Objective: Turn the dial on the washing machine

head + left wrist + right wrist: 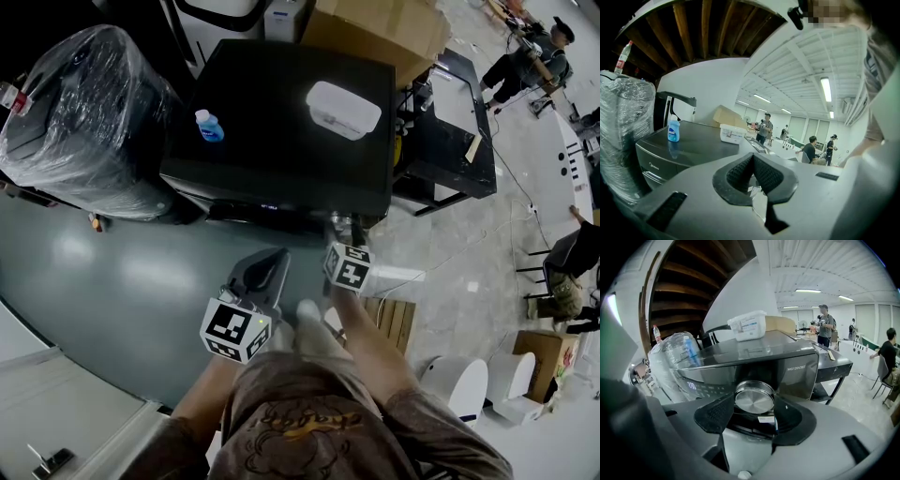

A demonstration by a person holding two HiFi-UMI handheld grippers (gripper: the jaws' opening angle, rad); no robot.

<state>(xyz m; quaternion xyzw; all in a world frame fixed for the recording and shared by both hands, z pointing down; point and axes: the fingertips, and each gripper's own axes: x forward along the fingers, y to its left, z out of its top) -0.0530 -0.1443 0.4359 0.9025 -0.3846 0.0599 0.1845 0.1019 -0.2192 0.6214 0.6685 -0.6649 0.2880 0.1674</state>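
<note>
The dark washing machine point(281, 122) stands ahead of me, its front panel facing me point(787, 369). Its round silver dial point(754, 397) sits between the jaws of my right gripper point(753, 404), and both pads press against its rim. In the head view the right gripper point(341, 231) reaches up to the panel's lower edge and hides the dial. My left gripper point(753, 161) hangs back from the machine with its jaws shut on nothing. It floats over the grey floor point(267, 269).
A blue bottle point(208, 126) and a white lidded box point(343, 110) rest on the machine's top. A plastic-wrapped appliance point(84, 112) stands to the left, a black bench point(459, 141) to the right, and a cardboard box point(375, 28) behind. People are in the far room.
</note>
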